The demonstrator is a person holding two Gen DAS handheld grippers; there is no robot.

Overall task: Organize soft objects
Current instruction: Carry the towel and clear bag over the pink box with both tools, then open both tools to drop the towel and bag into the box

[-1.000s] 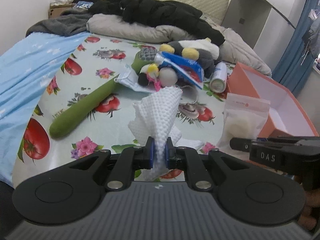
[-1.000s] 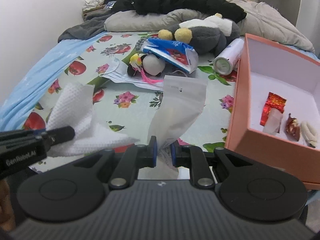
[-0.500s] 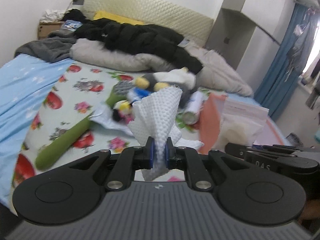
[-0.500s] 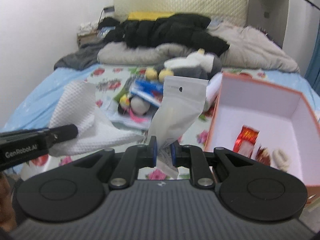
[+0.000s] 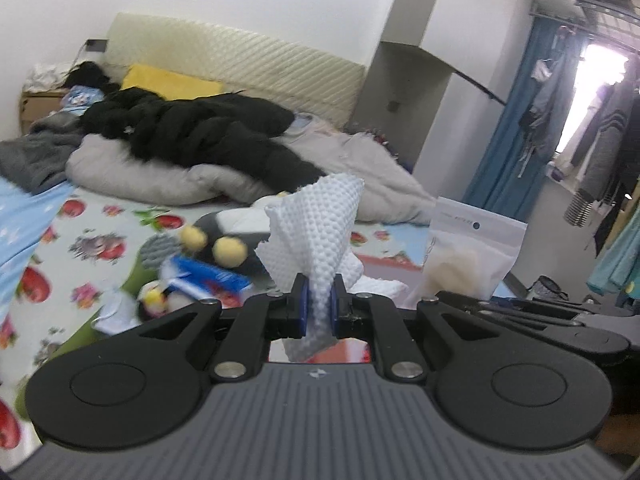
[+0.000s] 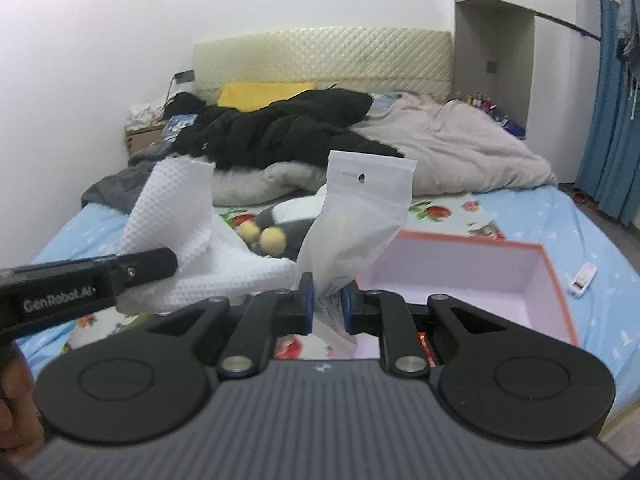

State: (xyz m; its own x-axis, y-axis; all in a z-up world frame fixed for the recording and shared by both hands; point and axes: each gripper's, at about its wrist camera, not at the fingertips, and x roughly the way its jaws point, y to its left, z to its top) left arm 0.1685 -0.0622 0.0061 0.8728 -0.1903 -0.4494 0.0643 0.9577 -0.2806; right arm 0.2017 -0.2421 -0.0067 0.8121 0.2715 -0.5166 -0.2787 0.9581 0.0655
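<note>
From the left wrist view, the left gripper [image 5: 319, 306] is sitting higher than a second ago: the bed has dropped low in the frame and the headboard [image 5: 240, 64] and blue curtain [image 5: 508, 128] are now showing. Its jaws are pinching the white waffle cloth [image 5: 320, 236], which is standing up in a crumpled fan above the pads. The toy pile on the left is blurring; only a grey plush toy [image 5: 224, 240] with yellow feet is reading clearly. The white pouch [image 5: 472, 248] is peeking over the right gripper's arms, its lower part hidden.

From the right wrist view, the right gripper [image 6: 328, 306] has risen too, so the pink box [image 6: 532, 280] is now lying lower and nearer, its contents mostly hidden behind the gripper's arms. The jaws are pinching the pouch's bottom edge; the pouch is standing upright and puffed, its printing too small to read. On the left, the other gripper is holding the cloth beside it.
</note>
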